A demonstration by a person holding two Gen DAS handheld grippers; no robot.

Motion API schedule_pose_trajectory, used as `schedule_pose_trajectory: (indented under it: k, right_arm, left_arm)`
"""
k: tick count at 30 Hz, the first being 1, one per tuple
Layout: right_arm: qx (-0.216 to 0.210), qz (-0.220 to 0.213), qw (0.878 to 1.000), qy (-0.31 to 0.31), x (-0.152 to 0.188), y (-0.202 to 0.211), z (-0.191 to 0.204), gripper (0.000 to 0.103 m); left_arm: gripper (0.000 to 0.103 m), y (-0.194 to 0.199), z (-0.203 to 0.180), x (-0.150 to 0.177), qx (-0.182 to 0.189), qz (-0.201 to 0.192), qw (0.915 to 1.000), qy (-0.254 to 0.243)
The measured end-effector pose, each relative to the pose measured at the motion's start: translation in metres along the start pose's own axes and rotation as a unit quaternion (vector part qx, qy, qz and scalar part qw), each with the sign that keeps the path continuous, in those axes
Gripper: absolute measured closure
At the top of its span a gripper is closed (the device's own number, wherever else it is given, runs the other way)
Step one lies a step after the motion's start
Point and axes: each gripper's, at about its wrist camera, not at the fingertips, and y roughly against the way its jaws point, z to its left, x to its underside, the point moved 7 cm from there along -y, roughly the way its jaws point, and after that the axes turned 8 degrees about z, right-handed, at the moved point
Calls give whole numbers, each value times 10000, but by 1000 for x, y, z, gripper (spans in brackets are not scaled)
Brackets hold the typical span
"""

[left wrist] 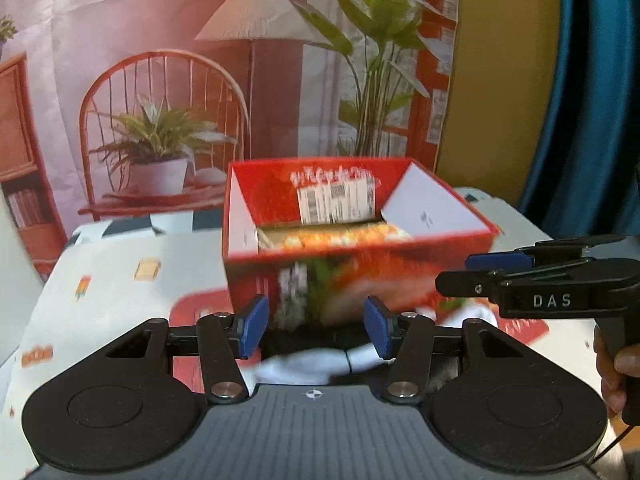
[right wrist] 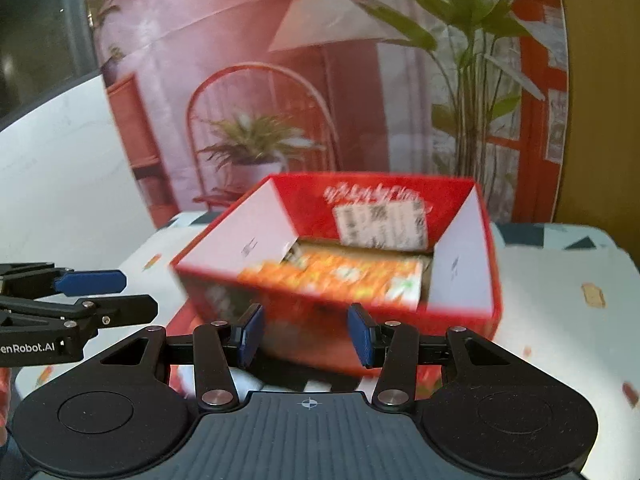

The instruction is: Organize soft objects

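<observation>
An open red cardboard box stands on the table, with an orange-printed pack lying inside it. My left gripper hovers open just in front of the box, nothing between its blue pads. Below it lies a white and black soft cloth item, blurred; another white piece shows further right. My right gripper is open too, beside the left one and facing the same box, with nothing held. A white and black cloth lies under its fingers.
The box rests on a flat red sheet over a white patterned tablecloth. A printed backdrop of chair, lamp and plants hangs close behind. A blue curtain is at the right. A hand grips the right handle.
</observation>
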Motion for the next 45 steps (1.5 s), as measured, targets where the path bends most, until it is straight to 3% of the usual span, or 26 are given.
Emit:
schedule_pose_trajectory:
  k: [10,17,24,35,38,42,45]
  right_arm:
    - [2,448,9974,571,79,8,42,60]
    - [4,890,9944,564,112,1,46,60]
    - [-47,1174,9919,485,127,-21,43,60]
    - [-232,1116,9916,613,131,-42,54,59]
    - [-230,1038,9925,598,130,-39,51,58]
    - [-154,783,9947,656,125,-30,46,48]
    - [-118,639,9954,699,122,-27,44,47]
  left_arm:
    - [49,-7,7,71,545,561,9930,889]
    - [49,-17,11,85,751,642,9870,1265]
    - [50,-31,2,98,875,849,9851,1216]
    - [50,-45,-5,95,954,904,9827,1308]
    - [50,-50,-8,91,1031,936,9814,1324]
    - [50,-57,-15,91,1158,1000,9795,1310]
    - [50,-63,-19,90,1248,1036,9775,1348]
